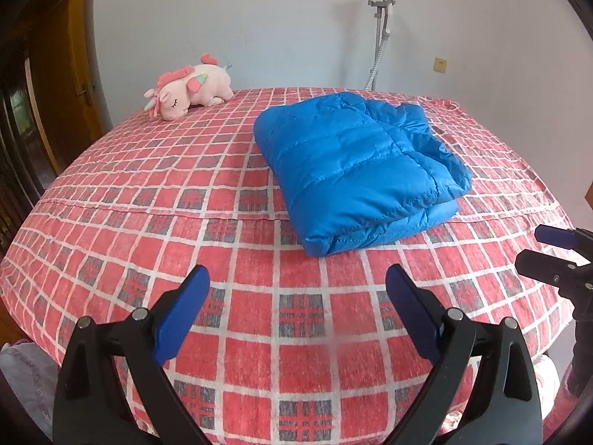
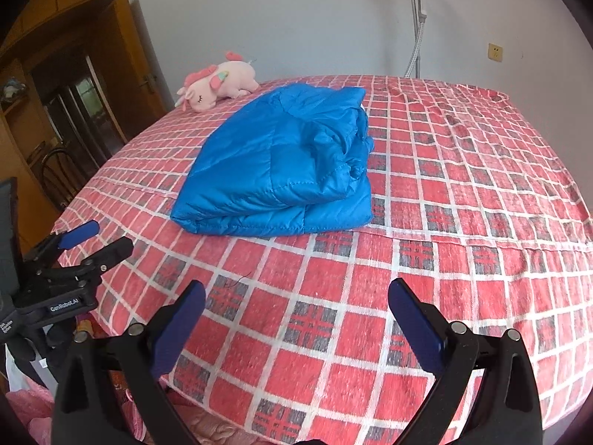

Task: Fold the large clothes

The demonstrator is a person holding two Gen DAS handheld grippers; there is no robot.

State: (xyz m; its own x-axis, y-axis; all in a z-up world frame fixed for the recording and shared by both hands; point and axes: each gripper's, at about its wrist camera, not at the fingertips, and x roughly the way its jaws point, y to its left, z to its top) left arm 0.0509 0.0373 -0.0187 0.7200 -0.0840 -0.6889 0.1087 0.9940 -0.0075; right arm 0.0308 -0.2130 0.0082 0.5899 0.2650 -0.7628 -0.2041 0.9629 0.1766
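A blue quilted puffer jacket [image 1: 355, 170] lies folded into a thick rectangular bundle on the red checked bed cover [image 1: 148, 193]; it also shows in the right wrist view [image 2: 281, 170]. My left gripper [image 1: 298, 278] is open and empty, held above the bed's near edge, short of the jacket. My right gripper [image 2: 296, 293] is open and empty, also near the front edge and apart from the jacket. Each gripper shows in the other's view: the right one at the right edge [image 1: 552, 248], the left one at the left edge [image 2: 96, 239].
A pink unicorn plush [image 1: 189, 92] lies at the bed's far left corner, also in the right wrist view [image 2: 218, 83]. A white wall stands behind with a metal stand [image 1: 381, 29] and a socket [image 2: 496, 52]. A wooden door [image 1: 63, 85] is at left.
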